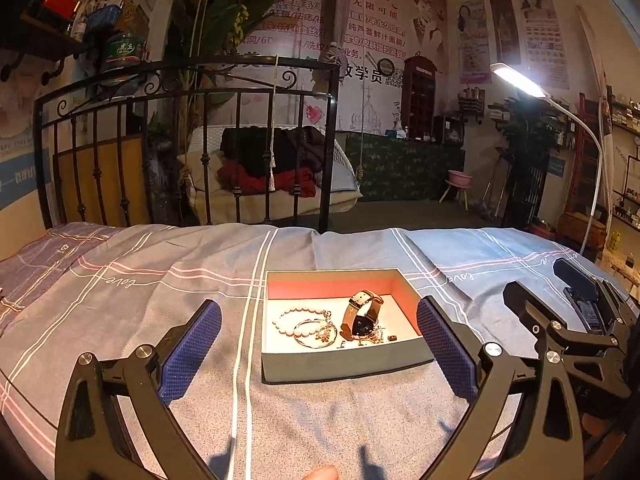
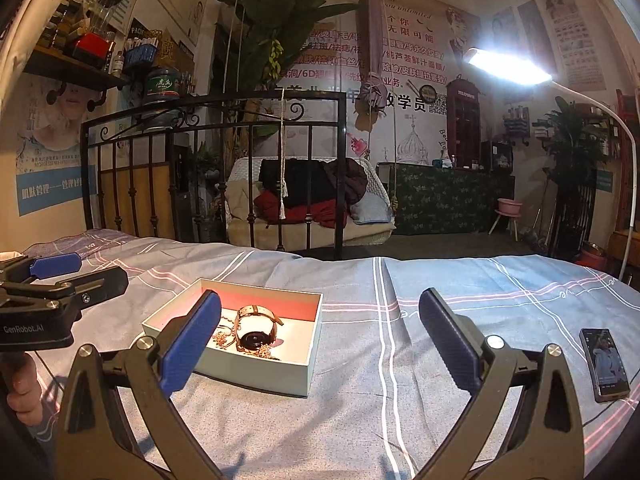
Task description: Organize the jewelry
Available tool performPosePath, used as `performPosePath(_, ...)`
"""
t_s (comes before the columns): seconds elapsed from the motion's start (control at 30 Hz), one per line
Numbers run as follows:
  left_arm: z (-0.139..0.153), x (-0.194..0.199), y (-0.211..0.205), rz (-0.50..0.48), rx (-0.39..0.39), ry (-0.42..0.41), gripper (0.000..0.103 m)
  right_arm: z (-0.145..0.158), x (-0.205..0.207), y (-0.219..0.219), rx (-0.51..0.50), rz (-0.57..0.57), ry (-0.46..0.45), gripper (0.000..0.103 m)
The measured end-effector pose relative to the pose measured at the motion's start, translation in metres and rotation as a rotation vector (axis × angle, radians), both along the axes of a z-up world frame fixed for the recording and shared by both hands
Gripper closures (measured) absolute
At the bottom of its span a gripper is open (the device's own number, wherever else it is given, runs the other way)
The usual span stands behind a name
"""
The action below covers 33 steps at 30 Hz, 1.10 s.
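Left wrist view: left gripper (image 1: 319,346) jaws wide apart, nothing held, hovering low over bedspread (image 1: 120,300). Box (image 1: 344,364) sits between blue pads (image 1: 192,354), open top. Inside: watch (image 1: 362,316) standing on edge, pearl bracelet (image 1: 296,322) left of it, gold bangle (image 1: 316,334) and small gold bits beside watch. Right gripper (image 2: 320,340) also spread apart, empty; box ahead-left of it, left pad overlapping box corner. Phone (image 2: 605,364) flat on bedspread at right. Behind bed: iron rail (image 1: 188,100), lit lamp (image 1: 518,80).
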State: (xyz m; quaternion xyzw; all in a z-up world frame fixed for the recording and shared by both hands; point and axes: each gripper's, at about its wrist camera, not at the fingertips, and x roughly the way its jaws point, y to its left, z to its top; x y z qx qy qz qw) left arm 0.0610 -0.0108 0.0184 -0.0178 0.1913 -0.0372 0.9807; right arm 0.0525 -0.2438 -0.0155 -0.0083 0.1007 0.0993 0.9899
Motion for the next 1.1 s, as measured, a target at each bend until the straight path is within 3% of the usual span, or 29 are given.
performPosePath(1.1, -0.0004, -0.0036, -0.0015, 0.025, 0.007, 0.012, 0.007, -0.0010, 0.0000, 0.0010, -0.002, 0.014, 0.013, 0.006)
